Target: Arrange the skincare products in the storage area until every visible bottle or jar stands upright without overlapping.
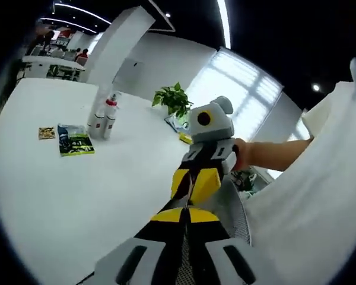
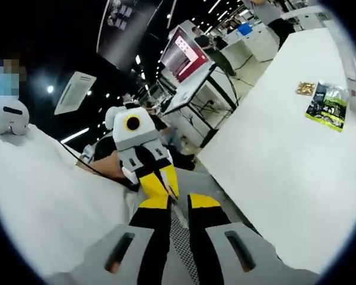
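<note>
Both tongs meet nose to nose off the edge of the white bench (image 1: 77, 202) before the tidy-up begins. From my remote seat I read the left tongs (image 1: 193, 181) as clenched on nothing and the right tongs (image 2: 161, 175) as pinched together too, also empty. The task's things, two slim skincare bottles (image 1: 104, 116), stand upright side by side and just touching on the far part of the bench, well apart from both tongs. A green-and-black packet (image 1: 76, 141) and a smaller packet (image 1: 46, 133) lie flat near them, and a potted plant (image 1: 175, 98) sits beyond. I judge the work not yet started: the next move calls for carrying the tongs over the bench toward the bottles, then releasing the jaws for a grasp. I can make out no tray or box for storage, and the bottles' fill is too small to tell.
</note>
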Demonstrator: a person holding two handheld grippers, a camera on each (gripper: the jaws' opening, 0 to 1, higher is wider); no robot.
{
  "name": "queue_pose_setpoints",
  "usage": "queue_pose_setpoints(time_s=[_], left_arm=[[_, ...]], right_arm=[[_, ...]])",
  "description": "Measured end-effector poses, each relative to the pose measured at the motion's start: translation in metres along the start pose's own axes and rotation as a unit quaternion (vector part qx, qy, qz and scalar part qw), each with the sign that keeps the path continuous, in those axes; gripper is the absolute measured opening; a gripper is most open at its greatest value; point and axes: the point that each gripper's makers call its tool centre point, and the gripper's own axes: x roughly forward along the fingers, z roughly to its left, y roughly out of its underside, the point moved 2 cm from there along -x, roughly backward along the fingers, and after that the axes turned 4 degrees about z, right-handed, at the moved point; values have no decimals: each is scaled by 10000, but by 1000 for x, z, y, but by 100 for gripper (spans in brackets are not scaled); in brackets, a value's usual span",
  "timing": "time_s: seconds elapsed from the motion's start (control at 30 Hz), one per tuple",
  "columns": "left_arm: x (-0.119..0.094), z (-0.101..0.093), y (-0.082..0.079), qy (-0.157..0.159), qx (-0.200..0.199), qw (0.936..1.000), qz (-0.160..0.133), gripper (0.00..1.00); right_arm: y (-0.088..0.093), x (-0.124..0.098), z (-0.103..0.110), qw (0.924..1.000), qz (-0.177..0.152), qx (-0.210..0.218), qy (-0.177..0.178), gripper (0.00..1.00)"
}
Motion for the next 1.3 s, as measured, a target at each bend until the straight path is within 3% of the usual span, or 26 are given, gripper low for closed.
queue_pose_setpoints(time_s=[0.13,0.23,0.3,0.47,0.6,0.67,0.93,1.07,1.3], left_arm=[[-7,2,-11,124,-333,9987,-358,1],[-18,6,-25,221,-677,9940,-826,1],[-23,10,-29,247,-839,9912,-989,1],[-27,12,-31,248,-935,9892,-1099,1],[-29,13,-33,308,-974,9879,-1164,1],[-30,13,-34,344,-1004,9870,-1207,1],[-26,17,-32,137,-979,9887,-1124,3],[-26,16,-29,188,-968,9896,-1043,5],[-30,15,-33,306,-993,9875,-1183,3]], right_arm=[[-17,-8,-3,9972,-697,271,8,15],[-14,-10,-5,9966,-745,356,-14,14],[-15,-8,-1,9950,-881,449,-132,15],[-19,5,7,9908,-1218,564,-148,15],[-21,14,9,9875,-1384,707,-252,12],[-24,13,7,9865,-1463,704,-231,5],[-24,11,5,9859,-1385,909,-252,0],[-22,10,8,9882,-1242,833,-326,0],[-20,11,9,9891,-1097,883,-430,0]])
